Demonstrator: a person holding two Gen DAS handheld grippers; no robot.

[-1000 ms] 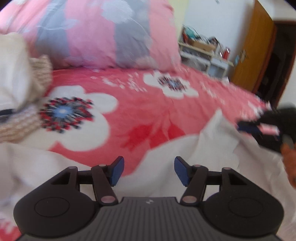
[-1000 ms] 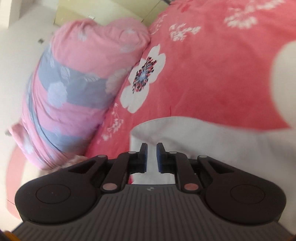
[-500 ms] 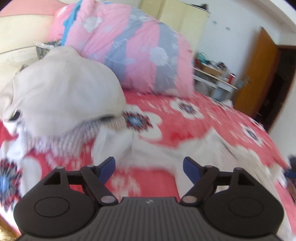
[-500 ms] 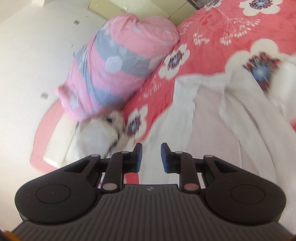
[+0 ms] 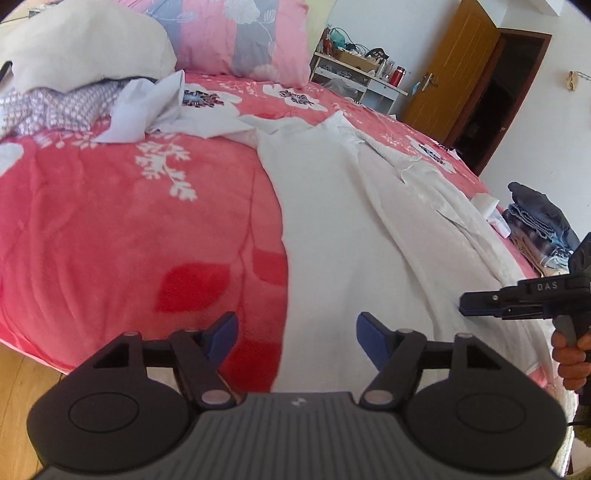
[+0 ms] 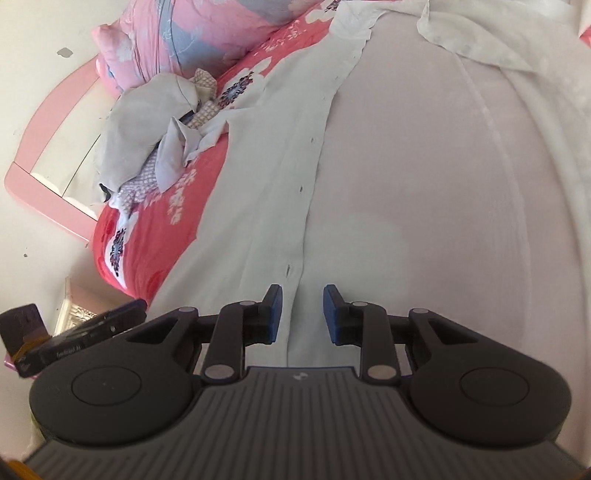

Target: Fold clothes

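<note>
A white button shirt [image 5: 343, 229] lies spread lengthwise on the red floral bed [image 5: 122, 229], its far sleeve crumpled near the clothes pile. My left gripper [image 5: 297, 336] hovers open over the shirt's near left edge, nothing between its blue pads. My right gripper [image 5: 476, 306] enters from the right in a person's hand [image 5: 569, 354], low over the shirt's right side. In the right wrist view the right gripper [image 6: 303, 314] is narrowly open just above the shirt [image 6: 406, 184], over its buttonhole placket [image 6: 301, 190], holding nothing. The left gripper [image 6: 92, 332] shows at the lower left.
A heap of unfolded clothes [image 5: 74, 55] sits at the head of the bed against a pink-grey quilt roll [image 5: 240, 33]. Folded dark garments [image 5: 535, 221] are stacked at the right. A cluttered shelf [image 5: 358, 74], a wooden door [image 5: 465, 74] and a pink headboard [image 6: 48, 122] lie beyond.
Both grippers have pulled back and risen from the bed, so the whole shirt now shows. The left jaws have spread wider and the right jaws have parted a little.
</note>
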